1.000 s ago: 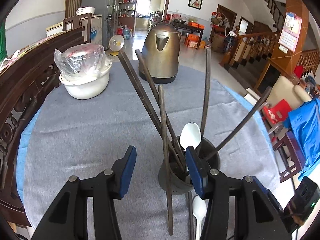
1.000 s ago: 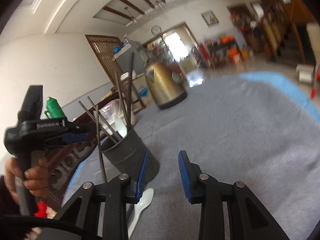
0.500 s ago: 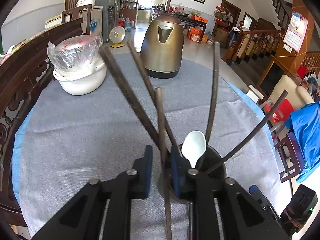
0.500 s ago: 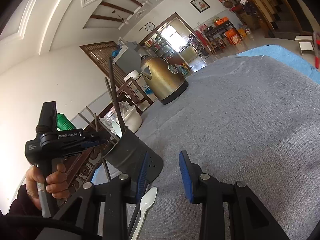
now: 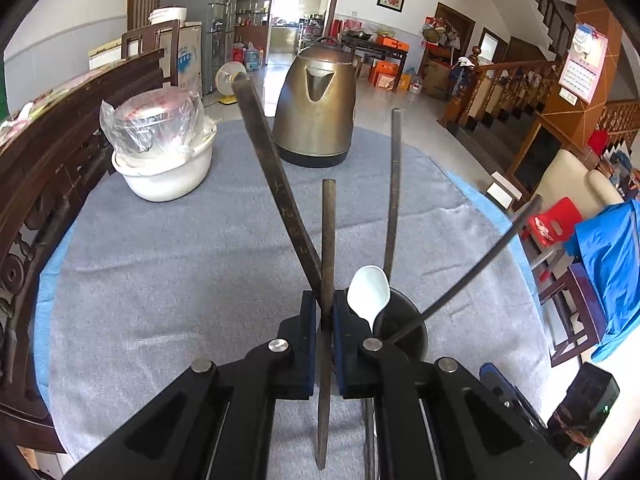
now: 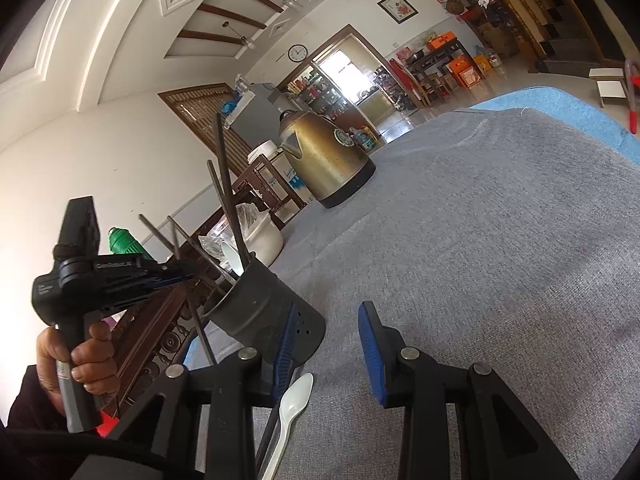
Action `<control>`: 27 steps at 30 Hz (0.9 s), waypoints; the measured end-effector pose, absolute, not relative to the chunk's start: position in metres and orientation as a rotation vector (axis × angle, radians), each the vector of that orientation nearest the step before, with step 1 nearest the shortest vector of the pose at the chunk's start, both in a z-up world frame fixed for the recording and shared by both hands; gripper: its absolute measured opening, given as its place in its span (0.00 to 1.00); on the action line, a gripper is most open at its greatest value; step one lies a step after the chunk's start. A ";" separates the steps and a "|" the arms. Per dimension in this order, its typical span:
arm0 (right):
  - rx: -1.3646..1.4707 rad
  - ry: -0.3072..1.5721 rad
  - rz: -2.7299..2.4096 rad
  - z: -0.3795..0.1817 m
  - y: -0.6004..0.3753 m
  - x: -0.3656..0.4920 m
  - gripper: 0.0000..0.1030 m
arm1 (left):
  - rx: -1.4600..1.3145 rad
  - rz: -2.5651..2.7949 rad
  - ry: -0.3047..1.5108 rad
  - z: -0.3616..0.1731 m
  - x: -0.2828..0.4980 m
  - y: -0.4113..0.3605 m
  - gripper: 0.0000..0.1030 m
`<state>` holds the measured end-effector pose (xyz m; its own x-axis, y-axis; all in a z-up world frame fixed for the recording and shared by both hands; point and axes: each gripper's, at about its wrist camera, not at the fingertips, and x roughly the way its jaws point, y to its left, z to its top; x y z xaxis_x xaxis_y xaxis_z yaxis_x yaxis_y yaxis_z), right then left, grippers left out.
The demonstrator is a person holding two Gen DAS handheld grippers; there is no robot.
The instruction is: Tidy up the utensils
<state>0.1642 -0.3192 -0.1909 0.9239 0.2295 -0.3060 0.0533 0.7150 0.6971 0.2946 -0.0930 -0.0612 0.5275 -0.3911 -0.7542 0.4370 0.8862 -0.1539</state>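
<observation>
Now the left tongs (image 5: 324,322) are clamping a chopstick (image 5: 328,240) at lower centre of the left view; a second ago they were wide open around it. That means the grab is likely done, with the lift into the holder (image 5: 402,320) probably next. The holder is sitting just right of the tongs, already carrying sticks and a spoon (image 5: 368,290). The right tongs (image 6: 326,344) are idling wide open; another spoon (image 6: 294,400) is lying on the worktop (image 6: 500,260) at bottom centre.

Both wrist views low over the table, sharing holder (image 5: 402,320) and kettle (image 6: 326,160).
</observation>
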 end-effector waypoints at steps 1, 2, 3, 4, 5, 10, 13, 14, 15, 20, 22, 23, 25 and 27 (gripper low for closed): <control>0.774 0.391 0.099 -0.191 -0.319 0.164 0.34 | 0.057 -0.494 0.883 -0.060 0.292 -0.092 0.08; 0.775 0.393 0.097 -0.192 -0.319 0.164 0.34 | 0.050 -0.495 0.879 -0.059 0.290 -0.090 0.07; 0.775 0.394 0.096 -0.192 -0.319 0.164 0.34 | 0.035 -0.498 0.870 -0.055 0.286 -0.087 0.07; 0.775 0.395 0.094 -0.192 -0.319 0.164 0.34 | 0.026 -0.498 0.861 -0.053 0.285 -0.084 0.07; 0.776 0.395 0.093 -0.192 -0.320 0.164 0.34 | 0.015 -0.500 0.850 -0.049 0.281 -0.082 0.07; 0.782 0.401 0.085 -0.193 -0.320 0.165 0.34 | 0.002 -0.519 0.767 -0.017 0.261 -0.074 0.06; 0.783 0.399 0.081 -0.193 -0.321 0.163 0.34 | 0.018 -0.531 0.710 0.004 0.247 -0.073 0.05; 0.784 0.398 0.079 -0.193 -0.321 0.163 0.34 | 0.018 -0.538 0.695 0.010 0.243 -0.073 0.05; 0.785 0.399 0.077 -0.194 -0.322 0.163 0.34 | 0.017 -0.544 0.685 0.014 0.240 -0.073 0.05; 0.788 0.398 0.074 -0.193 -0.322 0.162 0.34 | 0.038 -0.540 0.661 0.020 0.241 -0.083 0.05; 0.790 0.399 0.073 -0.194 -0.323 0.161 0.34 | 0.034 -0.535 0.675 0.017 0.245 -0.085 0.05; 0.794 0.400 0.071 -0.195 -0.324 0.161 0.34 | 0.033 -0.536 0.681 0.015 0.248 -0.087 0.05; 0.800 0.400 0.070 -0.196 -0.325 0.160 0.34 | 0.041 -0.531 0.696 0.011 0.250 -0.089 0.05; 0.801 0.401 0.068 -0.196 -0.325 0.159 0.34 | 0.039 -0.526 0.723 0.005 0.256 -0.092 0.05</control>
<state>0.1592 -0.3248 -0.1957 0.9228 0.2094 -0.3235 0.0905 0.6982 0.7101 0.2565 -0.0920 0.0048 0.6266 -0.4452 -0.6397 0.4714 0.8701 -0.1438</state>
